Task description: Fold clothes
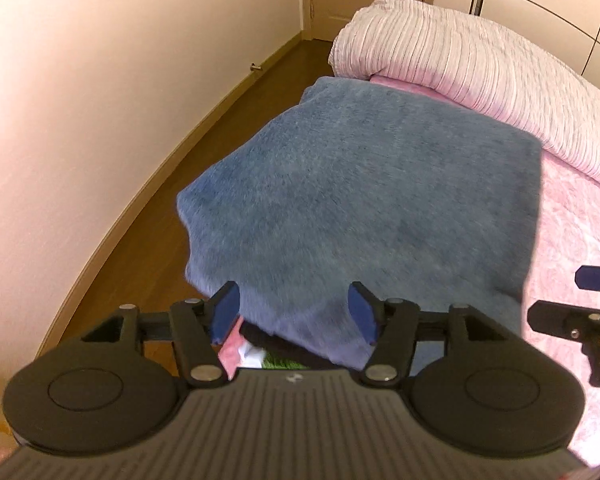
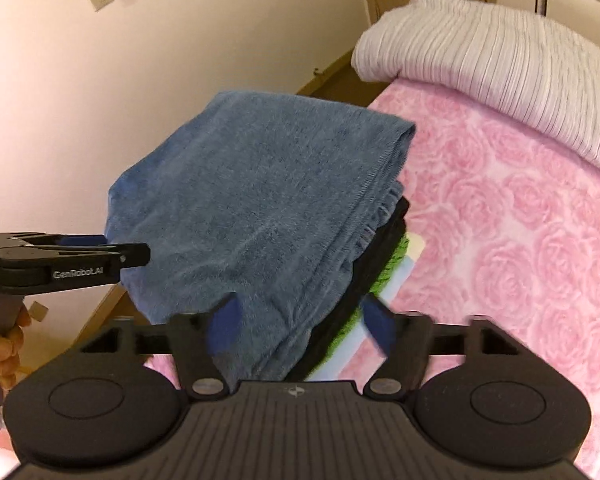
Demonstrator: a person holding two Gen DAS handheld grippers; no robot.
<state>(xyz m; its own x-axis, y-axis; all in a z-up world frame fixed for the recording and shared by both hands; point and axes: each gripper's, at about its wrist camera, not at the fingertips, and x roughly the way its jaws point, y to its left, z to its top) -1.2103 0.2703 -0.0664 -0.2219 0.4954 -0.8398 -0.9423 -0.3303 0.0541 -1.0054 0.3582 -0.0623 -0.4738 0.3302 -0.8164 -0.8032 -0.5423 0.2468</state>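
Warm, even indoor light in both views; pinkish-yellow cast on the wall point(image 1: 100, 92). You get no hard shadows and no glare spots. Fisheye bend is strong: the skirting board point(image 1: 148, 192) curves, and black vignette cuts the top right corners. In your left wrist view the blue towel point(image 1: 380, 200) is soft, smeared along its near edge. In your right wrist view the towel's weave reads sharper, but the blue pads point(image 2: 224, 326) streak with motion blur. The rose-patterned bedspread point(image 2: 520, 220) looks slightly washed out. The striped duvet point(image 1: 480, 60) stays legible.
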